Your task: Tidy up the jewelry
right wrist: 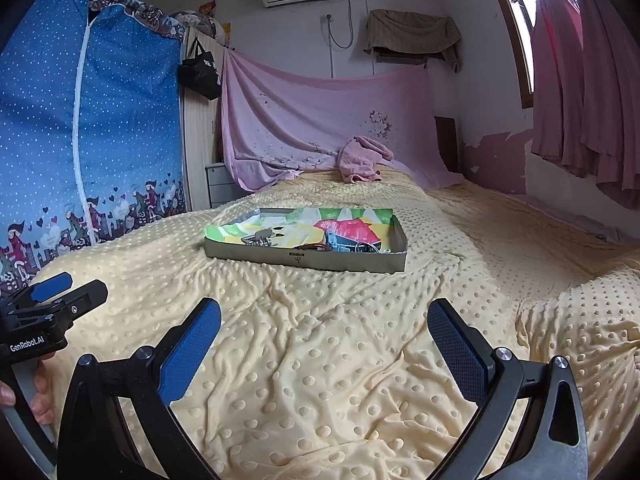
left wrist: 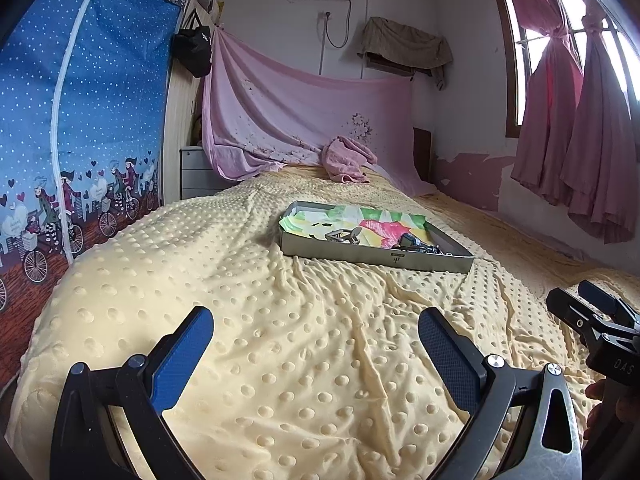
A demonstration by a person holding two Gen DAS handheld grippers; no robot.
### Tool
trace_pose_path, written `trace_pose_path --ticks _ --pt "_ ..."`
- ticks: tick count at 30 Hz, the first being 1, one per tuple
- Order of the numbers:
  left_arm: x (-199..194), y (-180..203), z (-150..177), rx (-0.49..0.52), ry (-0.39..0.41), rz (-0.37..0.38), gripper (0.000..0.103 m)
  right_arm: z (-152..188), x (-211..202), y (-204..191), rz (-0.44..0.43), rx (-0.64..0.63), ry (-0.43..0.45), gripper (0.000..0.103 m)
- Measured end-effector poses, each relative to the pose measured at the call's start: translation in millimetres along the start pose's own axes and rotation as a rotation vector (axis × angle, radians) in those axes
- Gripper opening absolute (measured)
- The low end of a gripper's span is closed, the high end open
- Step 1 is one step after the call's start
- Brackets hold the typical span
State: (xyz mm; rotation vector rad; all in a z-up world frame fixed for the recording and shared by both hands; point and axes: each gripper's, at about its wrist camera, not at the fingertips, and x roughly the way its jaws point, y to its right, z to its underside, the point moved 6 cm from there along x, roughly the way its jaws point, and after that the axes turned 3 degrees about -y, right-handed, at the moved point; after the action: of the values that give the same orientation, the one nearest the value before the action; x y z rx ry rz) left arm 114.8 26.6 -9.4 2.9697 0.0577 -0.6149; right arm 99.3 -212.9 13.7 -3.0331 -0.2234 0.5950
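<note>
A shallow grey metal tray (left wrist: 372, 255) (right wrist: 256, 255) lined with bright patterned paper sits on the yellow dotted blanket (left wrist: 280, 340) (right wrist: 320, 360) in the middle of the bed. Small metal jewelry pieces lie in it: a silvery cluster (left wrist: 340, 235) (right wrist: 259, 237) toward the left and a darker tangle (left wrist: 416, 243) (right wrist: 344, 245) toward the right. My left gripper (left wrist: 316, 320) is open and empty, well short of the tray. My right gripper (right wrist: 324, 312) is open and empty, also short of the tray. Each gripper shows at the edge of the other's view.
A pink towel (left wrist: 348, 158) lies at the head of the bed under a hanging pink sheet (left wrist: 300, 112). A blue fabric wardrobe (left wrist: 80, 120) stands left of the bed. Pink curtains (left wrist: 576, 140) hang at the window on the right.
</note>
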Motion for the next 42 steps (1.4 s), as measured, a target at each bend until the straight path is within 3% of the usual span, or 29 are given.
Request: trace_pose_path --ticks 42 --pt "-4.4 -1.2 -3.4 0.001 0.020 -0.006 0.103 -3.3 -3.2 0.2 -0.003 0.028 0.018 0.102"
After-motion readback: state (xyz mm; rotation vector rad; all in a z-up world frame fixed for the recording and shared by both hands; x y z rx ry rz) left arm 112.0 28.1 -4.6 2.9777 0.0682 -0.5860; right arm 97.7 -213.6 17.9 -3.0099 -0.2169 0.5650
